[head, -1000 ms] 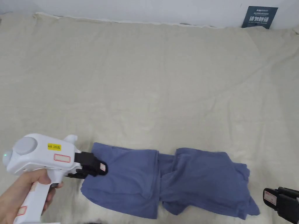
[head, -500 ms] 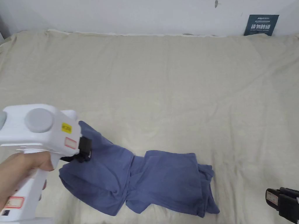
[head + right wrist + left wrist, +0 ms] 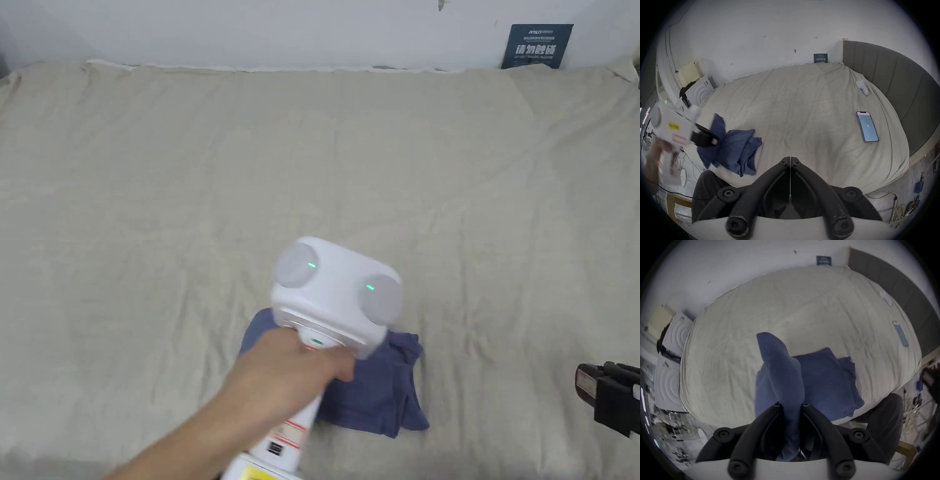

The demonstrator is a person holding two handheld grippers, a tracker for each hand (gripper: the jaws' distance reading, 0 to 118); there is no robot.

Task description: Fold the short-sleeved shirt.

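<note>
The blue short-sleeved shirt (image 3: 387,390) lies bunched on the beige bed sheet (image 3: 312,175) near the front edge. My left gripper (image 3: 791,404) is shut on one end of the shirt (image 3: 826,378) and holds that end lifted above the half that lies flat. In the head view the white body of the left gripper (image 3: 337,294) and the hand on it cover much of the cloth. The right gripper view has the left gripper (image 3: 713,140) at the shirt (image 3: 737,146). My right gripper (image 3: 790,163) is shut on nothing, well right of the shirt, at the frame edge (image 3: 609,397).
A phone (image 3: 867,128) and a small white object (image 3: 862,87) lie on the bed's right side by the grey headboard (image 3: 899,97). A blue sign (image 3: 536,45) leans on the back wall. White appliances (image 3: 672,369) stand left of the bed.
My left gripper has lifted the shirt's left end and carried it right, over the other half. The spread shirt has shrunk to a short heap. The right gripper has stayed put.
</note>
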